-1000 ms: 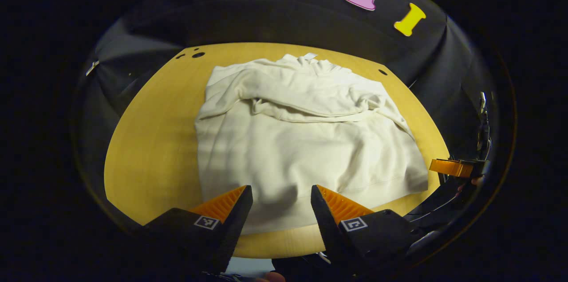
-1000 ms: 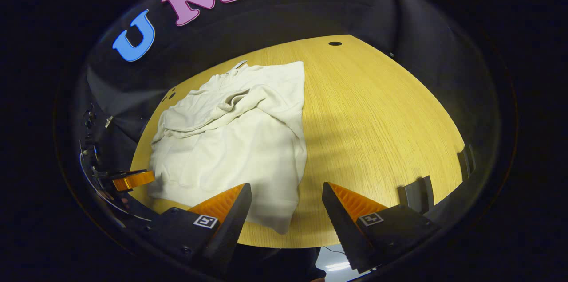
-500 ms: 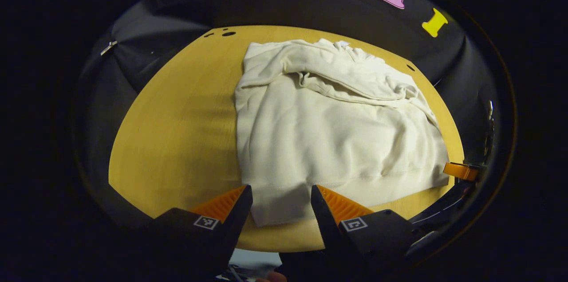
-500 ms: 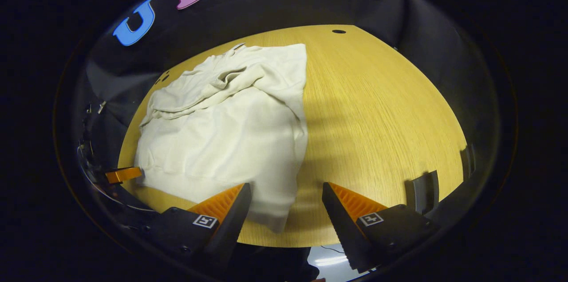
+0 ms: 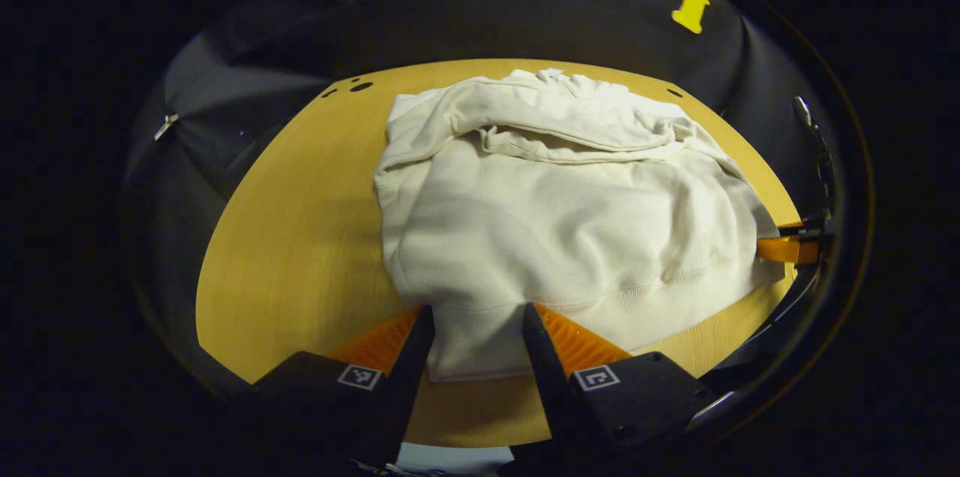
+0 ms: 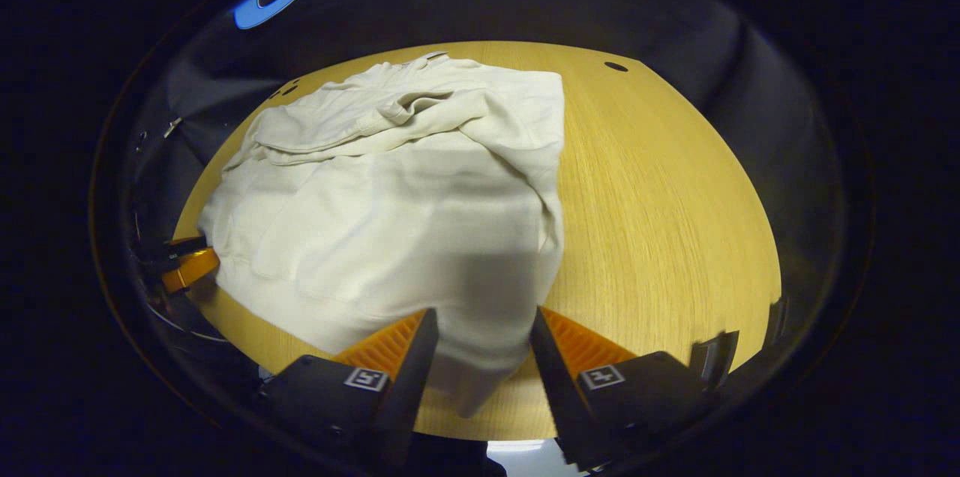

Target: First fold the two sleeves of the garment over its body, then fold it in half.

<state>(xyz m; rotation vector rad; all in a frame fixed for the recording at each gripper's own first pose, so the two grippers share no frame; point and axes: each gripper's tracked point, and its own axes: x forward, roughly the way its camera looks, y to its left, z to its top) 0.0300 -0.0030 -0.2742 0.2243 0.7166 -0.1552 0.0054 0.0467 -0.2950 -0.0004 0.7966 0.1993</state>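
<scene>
Garment: sleeves done, half-fold up next

Garment (image 5: 555, 237) lies flat on the wooden table (image 5: 300, 237), both sleeves (image 5: 555, 128) already crossed over the chest, so only the halving looks left. Collar points at the far wall, hem at us, long axis running near to far. Left gripper (image 5: 475, 338) and right gripper (image 6: 480, 346) each straddle a hem corner, jaws apart, not yet pinching.
</scene>
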